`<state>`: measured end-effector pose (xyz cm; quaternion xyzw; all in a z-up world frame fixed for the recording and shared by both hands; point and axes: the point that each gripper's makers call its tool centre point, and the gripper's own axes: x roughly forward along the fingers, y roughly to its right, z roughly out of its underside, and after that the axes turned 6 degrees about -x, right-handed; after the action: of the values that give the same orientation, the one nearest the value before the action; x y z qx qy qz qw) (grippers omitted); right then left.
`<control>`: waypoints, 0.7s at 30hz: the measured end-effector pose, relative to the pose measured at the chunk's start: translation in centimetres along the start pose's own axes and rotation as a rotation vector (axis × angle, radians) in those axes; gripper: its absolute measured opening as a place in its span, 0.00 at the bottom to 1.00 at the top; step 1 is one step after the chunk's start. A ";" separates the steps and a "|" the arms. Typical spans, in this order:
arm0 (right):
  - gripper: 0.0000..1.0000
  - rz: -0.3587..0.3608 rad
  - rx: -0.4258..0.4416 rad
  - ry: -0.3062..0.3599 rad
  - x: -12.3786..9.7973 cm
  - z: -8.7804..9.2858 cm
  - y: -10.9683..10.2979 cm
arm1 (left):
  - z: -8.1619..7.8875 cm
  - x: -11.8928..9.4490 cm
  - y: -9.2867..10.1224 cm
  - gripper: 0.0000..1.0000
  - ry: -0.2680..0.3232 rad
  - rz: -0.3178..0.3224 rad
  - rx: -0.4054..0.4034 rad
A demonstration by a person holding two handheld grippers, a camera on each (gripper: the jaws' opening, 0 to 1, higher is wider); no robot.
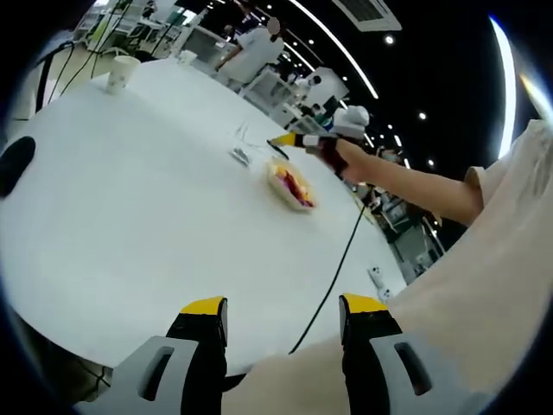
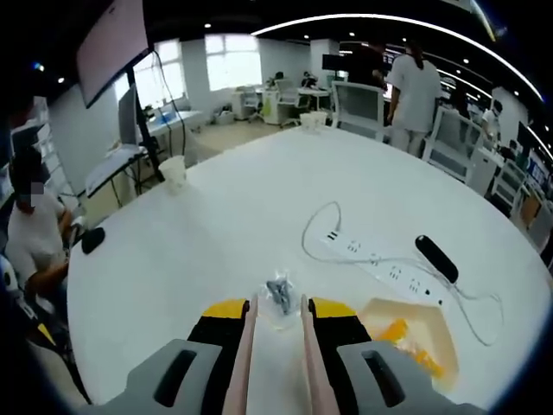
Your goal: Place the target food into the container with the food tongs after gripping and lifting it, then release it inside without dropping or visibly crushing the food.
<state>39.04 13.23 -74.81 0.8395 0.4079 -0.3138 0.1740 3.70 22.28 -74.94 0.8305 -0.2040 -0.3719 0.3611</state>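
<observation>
While the left claw (image 1: pixel 283 318) gapes, the right claw (image 2: pixel 276 313) grips tongs (image 2: pixel 275 346), seemingly beside the container (image 2: pixel 413 339).

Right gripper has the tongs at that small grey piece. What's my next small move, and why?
Probably squeeze the tongs gently shut: their tips flank the small grey piece, which lies on the table, not yet lifted. The container waits just to its right.

A white tabletop (image 2: pixel 259 207) is seen. Yellow tips on black and grey bodies are shown by the left claw (image 1: pixel 282 313) and the right claw (image 2: pixel 275 313). Pale pink food tongs (image 2: pixel 246 363) are seen, and orange food (image 2: pixel 406 346) in a clear container (image 2: pixel 432 324).
</observation>
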 end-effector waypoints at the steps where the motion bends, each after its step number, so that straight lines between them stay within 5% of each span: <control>1: 0.26 -0.001 -0.001 -0.002 0.1 0.0 0.0 | 0.0 0.0 -0.1 0.52 -0.001 -0.001 -0.001; 16: 0.27 -0.017 -0.042 -0.029 2.5 0.4 0.4 | 0.0 0.6 -0.2 0.51 -0.016 0.000 -0.021; 21: 0.27 -0.023 -0.132 -0.056 3.5 0.8 0.2 | -0.1 0.7 -0.4 0.51 -0.019 -0.001 -0.030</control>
<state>40.50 14.68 -77.74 0.8124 0.4324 -0.3115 0.2368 4.21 22.16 -75.55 0.8216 -0.2014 -0.3828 0.3714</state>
